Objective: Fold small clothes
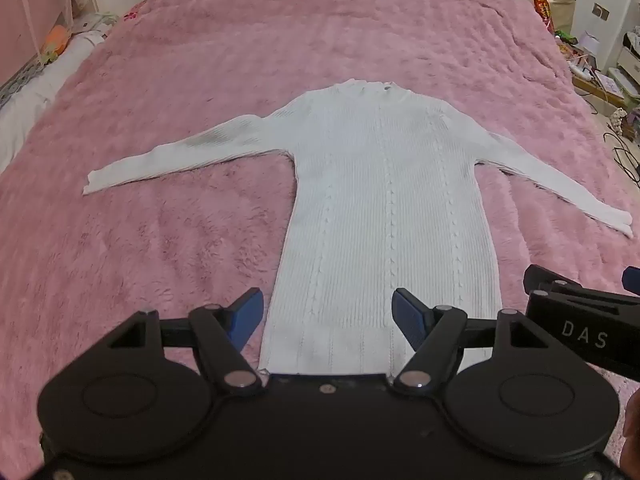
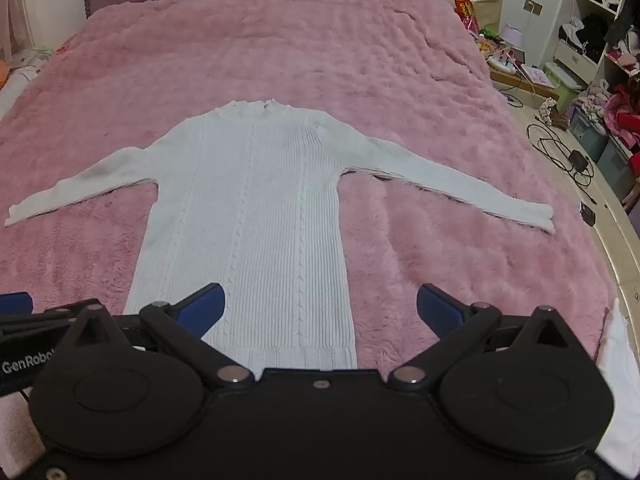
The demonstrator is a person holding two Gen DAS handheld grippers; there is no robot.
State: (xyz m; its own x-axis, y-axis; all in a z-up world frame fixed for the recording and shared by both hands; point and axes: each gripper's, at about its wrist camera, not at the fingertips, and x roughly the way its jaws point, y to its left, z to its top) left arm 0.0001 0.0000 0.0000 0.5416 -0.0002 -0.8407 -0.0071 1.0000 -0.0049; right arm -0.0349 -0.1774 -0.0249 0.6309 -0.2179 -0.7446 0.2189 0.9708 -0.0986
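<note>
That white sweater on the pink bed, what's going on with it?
A person holds a two-finger gripper in each hand, set to fold the sweater. It lies flat on the pink blanket, sleeves spread wide. The left gripper and the right gripper hang open above its hem, gripping nothing. No fold is made yet.

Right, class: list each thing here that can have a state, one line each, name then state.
White sweater: unfolded, flat on the pink blanket, both sleeves spread out.
Left gripper: open, holding nothing, over the sweater's hem.
Right gripper: open wide, holding nothing, at the hem's right corner.
</note>
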